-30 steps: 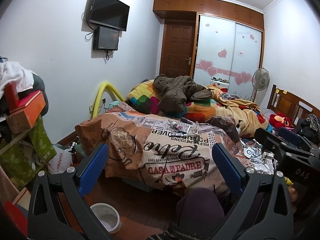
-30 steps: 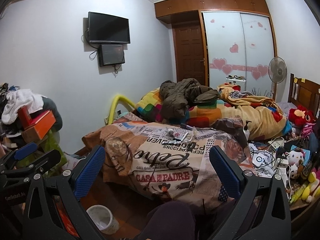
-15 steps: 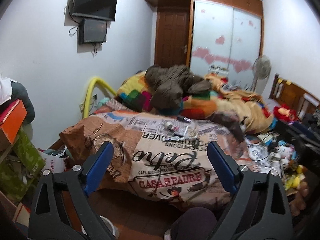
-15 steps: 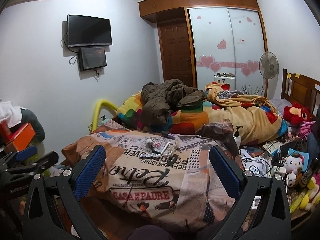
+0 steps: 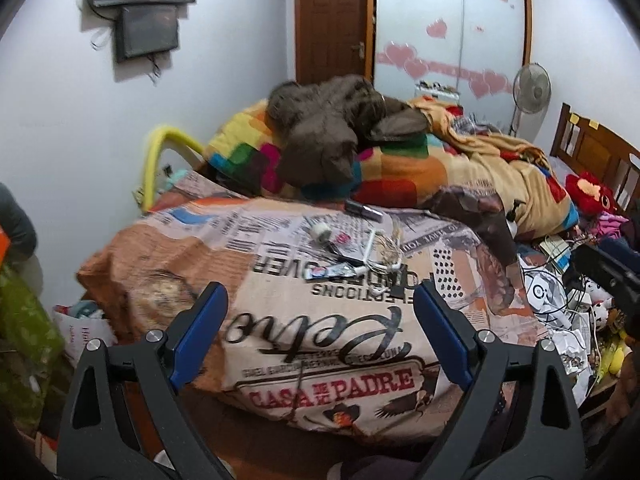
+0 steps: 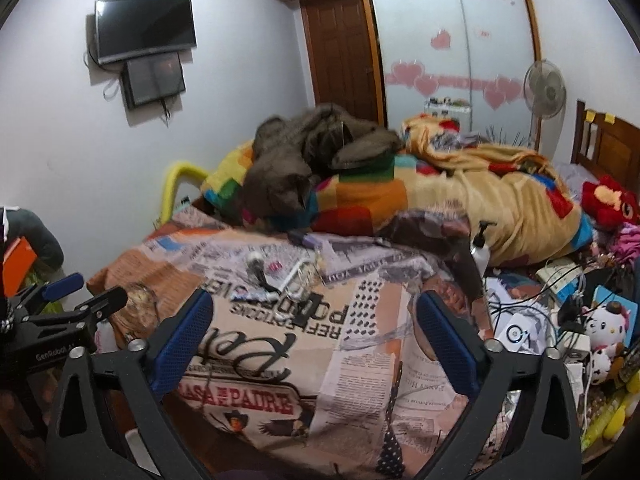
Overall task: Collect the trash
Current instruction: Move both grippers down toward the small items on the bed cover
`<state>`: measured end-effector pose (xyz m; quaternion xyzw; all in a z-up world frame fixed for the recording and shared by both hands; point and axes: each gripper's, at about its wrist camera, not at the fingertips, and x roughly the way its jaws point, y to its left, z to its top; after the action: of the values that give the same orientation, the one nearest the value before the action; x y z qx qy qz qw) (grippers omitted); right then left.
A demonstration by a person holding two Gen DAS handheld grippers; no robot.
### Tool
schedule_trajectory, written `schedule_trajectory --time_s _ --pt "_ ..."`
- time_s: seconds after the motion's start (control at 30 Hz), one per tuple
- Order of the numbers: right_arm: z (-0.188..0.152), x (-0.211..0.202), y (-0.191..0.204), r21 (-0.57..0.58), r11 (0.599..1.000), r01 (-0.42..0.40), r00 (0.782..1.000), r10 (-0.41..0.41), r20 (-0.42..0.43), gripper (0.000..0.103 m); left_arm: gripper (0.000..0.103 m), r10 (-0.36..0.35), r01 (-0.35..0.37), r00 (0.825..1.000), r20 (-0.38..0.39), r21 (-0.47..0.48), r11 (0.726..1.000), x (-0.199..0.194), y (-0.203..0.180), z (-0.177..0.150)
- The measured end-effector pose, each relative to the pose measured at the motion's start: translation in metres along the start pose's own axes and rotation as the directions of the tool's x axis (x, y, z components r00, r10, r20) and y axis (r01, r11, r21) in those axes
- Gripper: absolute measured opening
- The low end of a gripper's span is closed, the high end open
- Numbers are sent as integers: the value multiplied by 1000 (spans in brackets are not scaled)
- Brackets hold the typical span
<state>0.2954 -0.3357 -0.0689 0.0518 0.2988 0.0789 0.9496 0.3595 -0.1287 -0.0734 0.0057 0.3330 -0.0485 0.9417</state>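
Note:
Small litter lies in a cluster on the printed quilt: a white tape roll, a squeezed tube, a tangle of white earphone cable and a dark purple stick. My left gripper is open, short of the cluster, with only quilt behind its blue pads. My right gripper is wide and its jaws are closing, with nothing between them. From the right wrist the tape roll and cable lie just beyond the fingertips. The left gripper shows at that view's left edge.
A brown jacket and colourful blankets are piled behind the quilt. To the right are cables, papers, a pump bottle and plush toys. A yellow tube leans on the left wall. A fan stands by the wardrobe.
Both cameras have come closer to the bed and tipped downward, so the litter looks larger. The white bin on the floor has dropped out of sight. Both pairs of jaws have narrowed slightly.

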Motion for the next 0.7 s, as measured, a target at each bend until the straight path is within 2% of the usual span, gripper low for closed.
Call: schedule_trajectory --time_s 0.23,0.37,0.43,0.57,0.7 --pt "-4 72 -21 16 999 -44 990 45 -131 81 94 -51 50 994 -94 -13 999 83 -9 1" --pt "-7 115 -20 34 996 -88 973 93 -209 65 94 -52 52 991 -125 -6 999 120 -6 -2" --pt "-10 134 -17 36 994 -106 964 112 -240 63 94 -67 65 987 -144 -19 998 139 0 -3" --pt "-12 170 -16 77 986 -147 945 163 -282 61 83 -101 94 977 -187 -47 995 171 8 -8" --pt "-8 204 -15 130 976 -174 928 206 -309 55 79 -138 122 967 -212 -89 989 200 15 -13"
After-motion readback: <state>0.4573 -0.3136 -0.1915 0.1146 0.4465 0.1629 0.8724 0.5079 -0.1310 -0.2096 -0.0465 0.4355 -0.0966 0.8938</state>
